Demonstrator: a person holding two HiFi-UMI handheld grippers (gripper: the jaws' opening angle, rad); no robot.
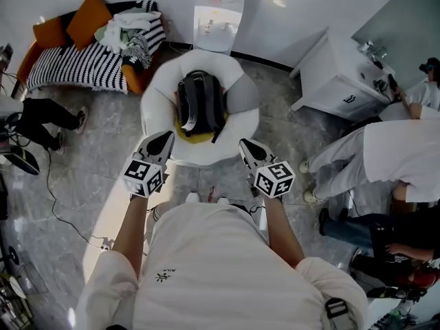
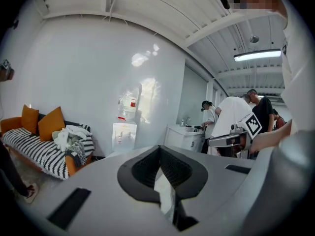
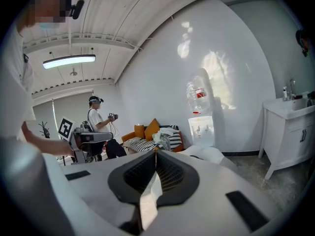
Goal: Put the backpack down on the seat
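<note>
A dark grey backpack point(image 1: 201, 102) lies on a yellow cushion in the round white seat point(image 1: 155, 95). Neither gripper touches it. My left gripper point(image 1: 165, 137) hovers over the seat's front left rim with its jaws together and nothing between them. Over the front right rim, my right gripper point(image 1: 244, 143) is likewise shut and empty. The left gripper view shows the left gripper point(image 2: 158, 149) closed, with the right gripper point(image 2: 231, 140) beside it. In the right gripper view the right gripper point(image 3: 156, 151) is closed, and the seat's white edge point(image 3: 216, 156) shows just beyond it.
A striped sofa point(image 1: 75, 64) with orange cushions and clothes stands at the back left. A water dispenser point(image 1: 216, 26) is against the wall behind the seat. At the right are a white sink cabinet point(image 1: 337, 81) and people point(image 1: 385, 157). A person's legs point(image 1: 41, 119) and cables lie left.
</note>
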